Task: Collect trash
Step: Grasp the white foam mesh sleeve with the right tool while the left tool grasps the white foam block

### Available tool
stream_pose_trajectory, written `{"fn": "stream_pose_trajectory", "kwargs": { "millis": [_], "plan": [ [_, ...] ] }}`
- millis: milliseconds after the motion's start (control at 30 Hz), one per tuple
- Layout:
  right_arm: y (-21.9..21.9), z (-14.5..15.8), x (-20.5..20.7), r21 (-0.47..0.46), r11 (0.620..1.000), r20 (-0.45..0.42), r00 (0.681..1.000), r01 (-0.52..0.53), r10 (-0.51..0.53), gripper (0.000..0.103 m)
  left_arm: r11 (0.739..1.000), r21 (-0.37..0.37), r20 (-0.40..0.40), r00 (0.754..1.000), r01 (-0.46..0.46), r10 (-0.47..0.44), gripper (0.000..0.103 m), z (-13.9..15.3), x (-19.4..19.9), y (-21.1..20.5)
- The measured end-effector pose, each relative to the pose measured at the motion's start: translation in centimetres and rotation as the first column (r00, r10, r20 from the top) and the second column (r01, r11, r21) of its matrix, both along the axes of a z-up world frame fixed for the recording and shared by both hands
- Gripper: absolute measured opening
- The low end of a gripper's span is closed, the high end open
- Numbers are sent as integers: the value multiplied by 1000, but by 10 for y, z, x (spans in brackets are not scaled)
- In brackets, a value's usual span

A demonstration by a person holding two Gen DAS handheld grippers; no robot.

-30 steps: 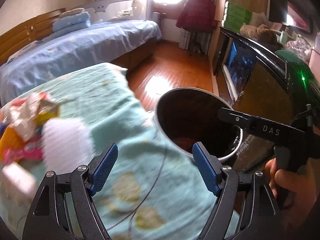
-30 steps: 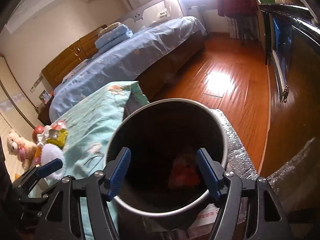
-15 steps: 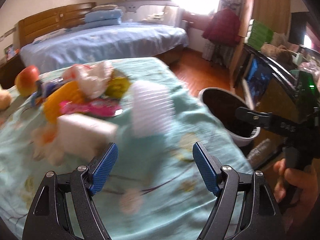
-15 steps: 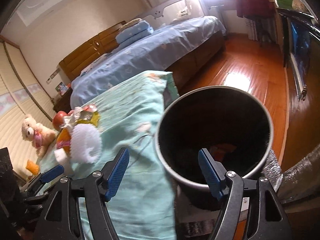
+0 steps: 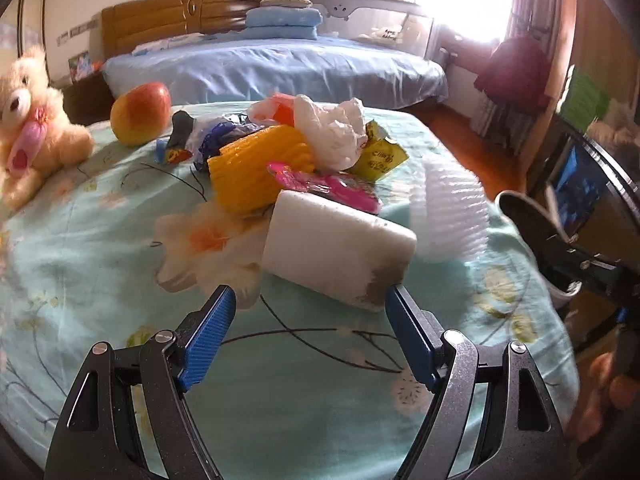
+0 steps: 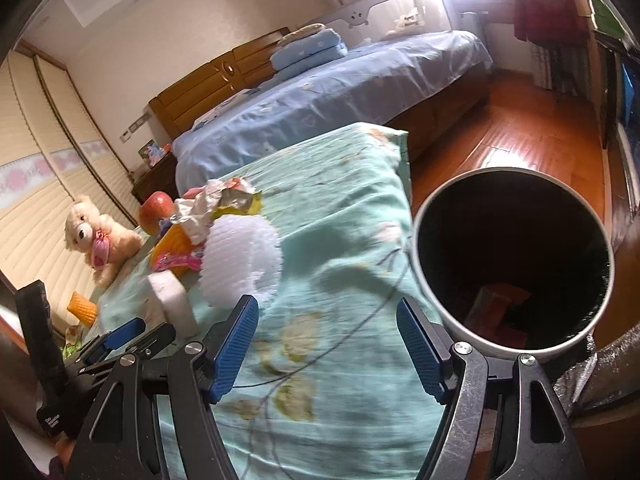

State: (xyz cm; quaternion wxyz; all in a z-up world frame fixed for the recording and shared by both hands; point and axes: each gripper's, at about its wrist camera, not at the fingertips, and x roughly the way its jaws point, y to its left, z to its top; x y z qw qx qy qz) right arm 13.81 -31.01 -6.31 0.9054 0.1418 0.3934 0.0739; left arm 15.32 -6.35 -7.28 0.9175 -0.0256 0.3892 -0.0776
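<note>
The desk (image 5: 80, 240), under a pale green flowered cloth, carries most of what the task is about, and most of it is not yet collected. Beside the desk's right edge stands the bin (image 6: 512, 260), a tall round can with a pale rim and dark inside; a few scraps, one of them orange, lie at its bottom, so a small part of the job looks done. The heap of trash (image 5: 304, 160) sits well apart from the bin, toward the far left part of the cloth: a white foam block (image 5: 336, 252) nearest the left gripper (image 5: 310, 316), a white ribbed foam sleeve (image 6: 240, 256) just beside it, a yellow foam net (image 5: 256, 172), a crumpled white plastic bag (image 5: 332, 128), a pink wrapper (image 5: 328, 186) and a yellow-green packet (image 5: 380, 156), all touching or overlapping. An apple (image 5: 140, 114) and a teddy bear (image 5: 36, 120) rest near the heap and, by judgement, are not trash. The left gripper's jaws stand wide apart with the foam block just ahead of their tips and nothing pressed between them. The right gripper (image 6: 326, 336) hovers over bare cloth between the heap and the bin, its jaws also spread and empty. What remains, it seems, is nearly the whole heap, piece by piece, starting likely with the foam block.
</note>
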Motion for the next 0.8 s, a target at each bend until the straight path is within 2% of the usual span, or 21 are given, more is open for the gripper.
{"fn": "stream_pose_trajectory", "kwargs": {
  "millis": [167,300,500,700,800],
  "plan": [
    [9,1,1,-9,1000,4,1000,-5,5,73,999,-5,16,999,46,-46,79,5,0,-18],
    [10,3,0,-12,1000,8,1000,2,-2,73,999,45,1,1000,30,-30,79,-1,8,-27],
    [13,5,1,-11,1000,11,1000,-3,3,73,1000,22,-6,1000,-19,19,80,-1,1,7],
    [31,1,10,7,999,6,999,-48,48,73,998,42,2,999,-48,48,80,2,-27,41],
    [42,-1,17,12,997,4,997,-74,74,73,998,-44,-29,999,-38,37,80,0,-35,53]
  ]
}}
